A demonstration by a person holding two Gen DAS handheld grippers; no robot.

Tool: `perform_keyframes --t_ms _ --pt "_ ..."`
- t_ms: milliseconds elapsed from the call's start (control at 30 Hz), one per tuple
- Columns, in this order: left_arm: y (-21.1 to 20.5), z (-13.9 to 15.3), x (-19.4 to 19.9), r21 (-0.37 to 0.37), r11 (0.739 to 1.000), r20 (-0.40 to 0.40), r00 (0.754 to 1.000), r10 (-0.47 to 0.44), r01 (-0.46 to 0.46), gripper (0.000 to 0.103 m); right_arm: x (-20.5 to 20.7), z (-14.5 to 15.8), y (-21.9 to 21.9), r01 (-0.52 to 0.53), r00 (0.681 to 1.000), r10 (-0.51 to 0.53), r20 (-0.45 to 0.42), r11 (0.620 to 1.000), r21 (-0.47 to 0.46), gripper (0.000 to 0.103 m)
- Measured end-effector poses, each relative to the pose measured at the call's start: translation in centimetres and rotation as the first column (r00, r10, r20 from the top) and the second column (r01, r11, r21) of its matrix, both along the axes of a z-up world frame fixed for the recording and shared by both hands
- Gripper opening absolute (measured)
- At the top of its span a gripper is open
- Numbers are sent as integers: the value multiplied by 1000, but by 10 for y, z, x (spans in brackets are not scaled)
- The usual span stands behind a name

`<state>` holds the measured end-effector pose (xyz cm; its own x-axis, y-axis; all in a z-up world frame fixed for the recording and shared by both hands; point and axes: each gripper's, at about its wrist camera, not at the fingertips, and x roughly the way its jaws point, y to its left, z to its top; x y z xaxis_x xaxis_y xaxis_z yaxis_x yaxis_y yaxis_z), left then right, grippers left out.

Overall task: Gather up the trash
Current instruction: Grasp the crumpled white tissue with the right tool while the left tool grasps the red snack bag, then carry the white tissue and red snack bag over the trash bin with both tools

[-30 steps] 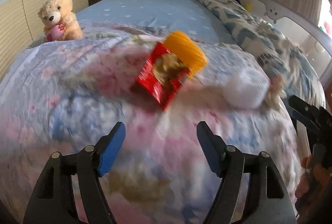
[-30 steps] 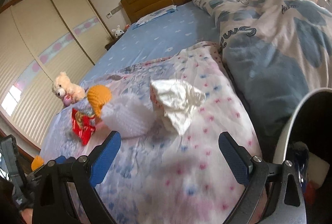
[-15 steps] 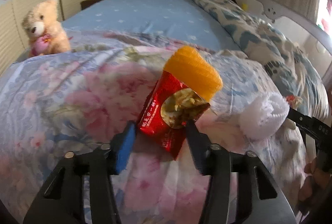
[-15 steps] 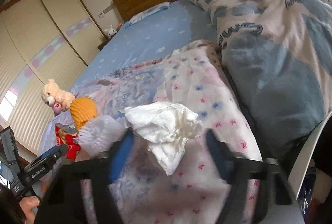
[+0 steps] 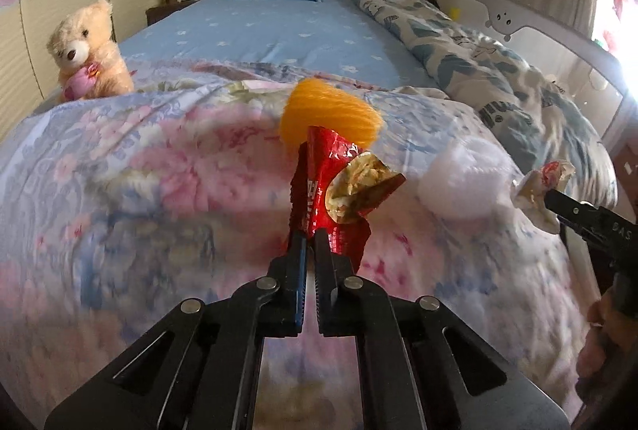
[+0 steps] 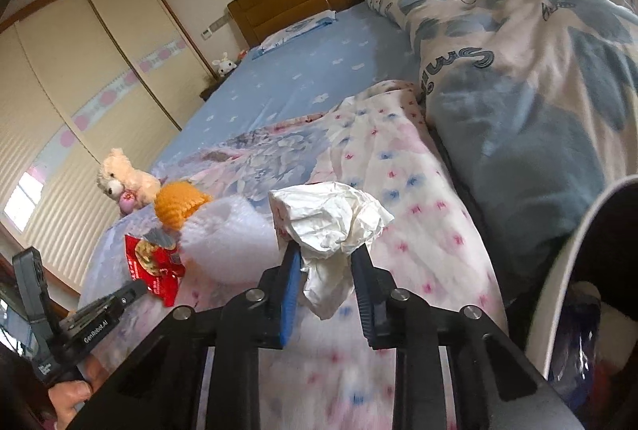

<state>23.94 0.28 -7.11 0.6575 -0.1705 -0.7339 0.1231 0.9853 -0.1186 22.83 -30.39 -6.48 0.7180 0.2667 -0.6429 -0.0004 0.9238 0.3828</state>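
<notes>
On the floral quilt [image 5: 159, 158], left tool [image 5: 310, 242] pinches red wrapper [image 5: 339, 198]; right tool [image 6: 325, 258], "GenRobot.AI"-marked, pinches tissue [image 6: 331, 218].

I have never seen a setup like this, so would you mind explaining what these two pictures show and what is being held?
There is no robot here: a person holds a pair of hand-operated tongs in each hand, and a wide-angle camera on each looks forward along its two fingers. One picture comes from the left tongs, the other from the right tongs. Both look over a bed with a flowered quilt. The left tongs are shut on a red snack wrapper. The right tongs are closed around a crumpled white tissue. Also on the quilt are an orange knitted item, a white fluffy item and a teddy bear. At the right view's edge is the rim of what looks like a white bin.
</notes>
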Motion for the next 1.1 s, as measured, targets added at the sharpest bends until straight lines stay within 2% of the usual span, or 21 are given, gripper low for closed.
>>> perform_keyframes --t_ms 200,500,1100 --pt "-6 7 -38 -31 999 14 1000 -16 17 3 -24 5 1 -19 1000 19 7 1000 9 25" --pt "-27 13 -73 -61 996 14 998 -68 69 3 -61 5 4 -39 999 39 11 999 7 25" --pt "-94 24 -103 -63 976 13 978 -210 210 3 -121 15 -24 -6 999 6 35 1000 7 25"
